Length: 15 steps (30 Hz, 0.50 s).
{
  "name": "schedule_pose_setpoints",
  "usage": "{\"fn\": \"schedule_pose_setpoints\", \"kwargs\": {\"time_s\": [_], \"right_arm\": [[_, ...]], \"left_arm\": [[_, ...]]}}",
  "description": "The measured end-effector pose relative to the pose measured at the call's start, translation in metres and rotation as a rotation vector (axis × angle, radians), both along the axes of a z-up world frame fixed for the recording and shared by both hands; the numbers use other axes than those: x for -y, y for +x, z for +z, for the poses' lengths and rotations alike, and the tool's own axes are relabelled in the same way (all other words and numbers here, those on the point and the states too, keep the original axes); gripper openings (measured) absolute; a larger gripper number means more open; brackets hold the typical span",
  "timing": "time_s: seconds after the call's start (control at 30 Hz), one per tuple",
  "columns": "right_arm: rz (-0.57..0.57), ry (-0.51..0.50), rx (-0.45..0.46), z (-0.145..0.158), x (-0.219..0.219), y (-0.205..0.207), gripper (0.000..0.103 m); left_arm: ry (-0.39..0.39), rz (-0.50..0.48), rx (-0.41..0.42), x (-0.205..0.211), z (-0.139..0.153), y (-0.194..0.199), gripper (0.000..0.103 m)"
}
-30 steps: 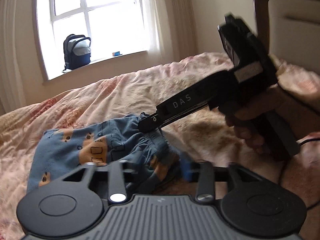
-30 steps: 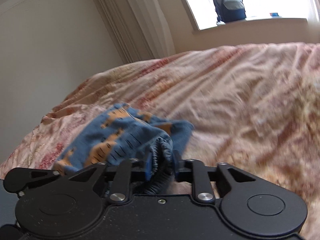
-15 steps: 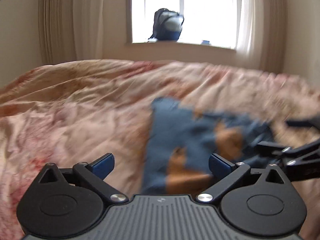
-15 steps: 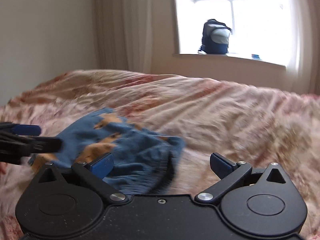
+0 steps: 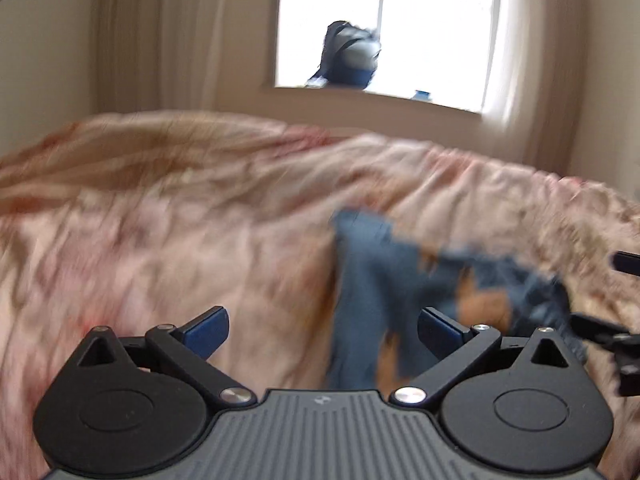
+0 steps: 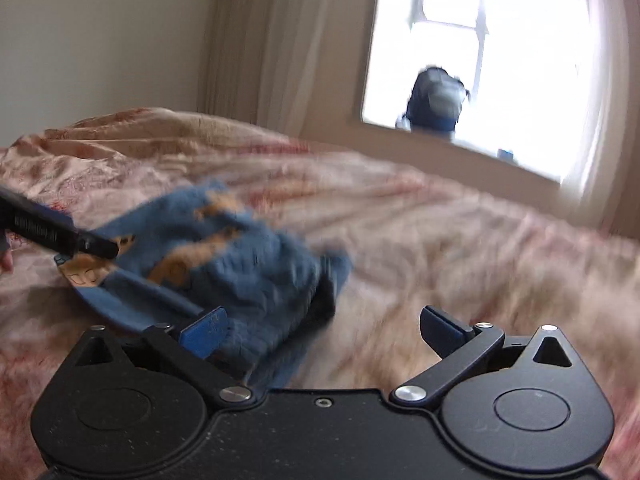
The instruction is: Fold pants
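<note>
The blue pants with orange print [image 5: 400, 292] lie bunched on the pink patterned bedspread [image 5: 168, 224]. In the left wrist view they sit ahead and to the right. My left gripper [image 5: 322, 330] is open and empty just in front of them. In the right wrist view the pants [image 6: 224, 256] lie ahead and to the left. My right gripper [image 6: 322, 330] is open and empty, its left finger over the cloth's near edge. The left gripper's fingers [image 6: 80, 242] show at the pants' far left side. Both views are blurred.
A dark backpack [image 5: 350, 56] stands on the window sill beyond the bed, also in the right wrist view [image 6: 434, 102]. Curtains [image 6: 256, 52] hang beside the window. The bedspread is wrinkled all around the pants.
Both grippers were shut on the pants one second ago; both have opened and let go. The pants now lie on the bed. Both cameras have swung towards the window.
</note>
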State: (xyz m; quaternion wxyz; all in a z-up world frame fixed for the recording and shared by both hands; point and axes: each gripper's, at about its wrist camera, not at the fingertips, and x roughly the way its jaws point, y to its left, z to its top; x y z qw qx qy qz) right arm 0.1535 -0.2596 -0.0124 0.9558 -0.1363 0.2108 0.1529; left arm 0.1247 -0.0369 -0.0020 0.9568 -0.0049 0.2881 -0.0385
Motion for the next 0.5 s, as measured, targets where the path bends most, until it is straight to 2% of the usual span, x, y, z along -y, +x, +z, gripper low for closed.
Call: {"fn": "schedule_pose_setpoints", "kwargs": {"time_s": [0.13,0.27,0.3,0.37,0.43,0.5], "right_arm": [[-0.008,-0.01,0.021,0.002,-0.014,0.034,0.102],[-0.057,-0.052,-0.009,-0.017,-0.014,0.067,0.102],[-0.082,-0.079,-0.016,-0.024,-0.012,0.073,0.102],[-0.118,-0.089,-0.015,-0.034,-0.002,0.077,0.102],[-0.161,-0.059,-0.035,-0.038,0.01,0.083,0.102],[-0.16,-0.006,-0.07,-0.041,0.019,0.087,0.102]], "left_arm": [[0.088,-0.055,0.02,0.026,0.002,0.045,0.103],[0.207,-0.007,-0.004,0.037,-0.024,0.086,0.102],[0.213,0.01,-0.013,0.034,-0.031,0.092,0.102],[0.17,0.033,-0.03,0.023,-0.041,0.098,0.103],[0.119,0.051,-0.04,0.014,-0.047,0.1,0.103],[0.108,0.052,-0.041,0.012,-0.046,0.098,0.103]]}}
